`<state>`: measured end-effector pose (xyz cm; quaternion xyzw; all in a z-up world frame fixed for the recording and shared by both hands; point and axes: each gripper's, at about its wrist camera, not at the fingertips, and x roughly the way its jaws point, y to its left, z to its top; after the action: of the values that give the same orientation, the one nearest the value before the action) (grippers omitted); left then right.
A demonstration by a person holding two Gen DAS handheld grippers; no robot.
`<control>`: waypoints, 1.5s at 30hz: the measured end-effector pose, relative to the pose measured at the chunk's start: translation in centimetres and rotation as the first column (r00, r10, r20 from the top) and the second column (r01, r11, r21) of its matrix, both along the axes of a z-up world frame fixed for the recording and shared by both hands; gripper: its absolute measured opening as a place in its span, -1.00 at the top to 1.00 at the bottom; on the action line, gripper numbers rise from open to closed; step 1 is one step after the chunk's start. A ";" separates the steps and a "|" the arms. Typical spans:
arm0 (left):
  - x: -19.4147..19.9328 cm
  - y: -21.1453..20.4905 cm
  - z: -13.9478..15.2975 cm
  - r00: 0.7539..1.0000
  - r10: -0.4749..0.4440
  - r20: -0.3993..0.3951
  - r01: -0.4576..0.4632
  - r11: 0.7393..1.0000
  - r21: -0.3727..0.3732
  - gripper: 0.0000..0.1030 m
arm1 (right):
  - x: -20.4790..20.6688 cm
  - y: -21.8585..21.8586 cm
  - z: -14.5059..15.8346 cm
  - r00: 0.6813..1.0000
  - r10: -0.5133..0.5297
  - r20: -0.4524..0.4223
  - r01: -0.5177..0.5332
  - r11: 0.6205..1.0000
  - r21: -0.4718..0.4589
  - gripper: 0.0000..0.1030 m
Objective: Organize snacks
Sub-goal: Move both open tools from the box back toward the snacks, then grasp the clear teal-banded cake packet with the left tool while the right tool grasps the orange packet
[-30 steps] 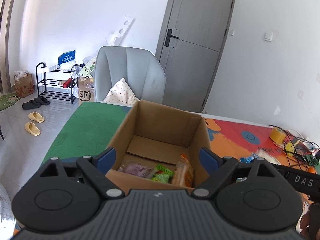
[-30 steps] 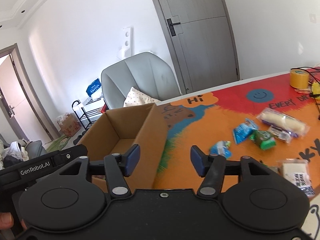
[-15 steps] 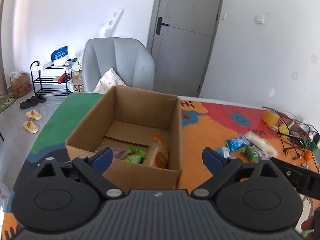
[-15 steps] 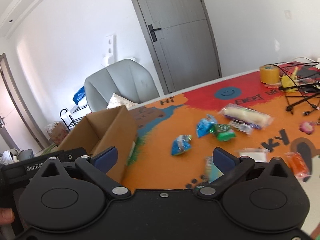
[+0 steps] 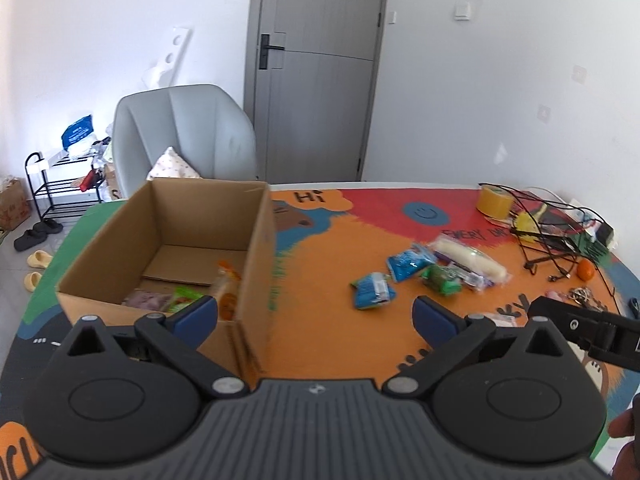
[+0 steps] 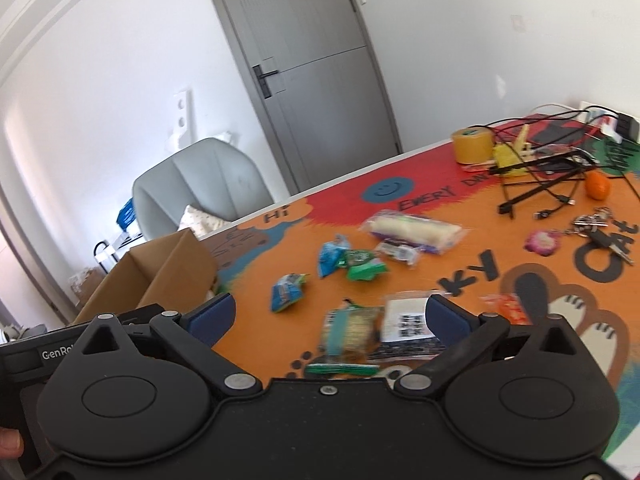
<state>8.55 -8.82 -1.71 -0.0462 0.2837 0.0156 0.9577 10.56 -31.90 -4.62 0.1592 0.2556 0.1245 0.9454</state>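
An open cardboard box stands on the left of the colourful mat and holds a few snack packs, among them an orange one and a green one. Loose snacks lie to its right: two blue packs, a green pack and a long white roll. My left gripper is open and empty, just right of the box's near corner. My right gripper is open and empty above a cracker pack and a white QR-coded pack. The box lies to its left.
A yellow tape roll, tangled black cables and a small orange fruit lie at the table's far right. Keys and a pink trinket lie near them. A grey chair stands behind the box.
Both grippers swung right, away from the box toward the loose snacks. The right gripper's jaws opened wider and now hang over the near packs.
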 end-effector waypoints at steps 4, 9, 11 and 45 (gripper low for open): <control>0.5 -1.5 -0.4 1.000 -0.025 -0.006 0.025 1.000 0.008 -1.00 | 0.2 -1.6 -0.5 1.000 -0.023 -0.010 0.023 1.000 0.007 -1.00; 1.3 -3.3 -0.7 0.999 -0.048 -0.016 0.048 0.999 0.005 -1.00 | 0.3 -3.6 -1.3 0.998 -0.058 -0.012 0.058 0.998 0.001 -1.00; 1.6 -3.9 -0.9 0.999 -0.053 -0.012 0.053 0.999 0.004 -0.99 | 0.4 -4.3 -1.6 0.997 -0.072 -0.017 0.072 0.997 0.003 -1.00; 8.2 -10.0 -8.5 0.970 -0.186 -0.154 0.180 0.982 -0.053 -0.32 | 5.4 -8.9 -8.6 0.979 -0.134 -0.151 0.126 0.990 -0.060 -0.08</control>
<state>16.77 -18.81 -10.19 -0.0369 0.3621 -0.0746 0.9284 15.97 -40.83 -13.17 0.1609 0.3200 0.0432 0.9327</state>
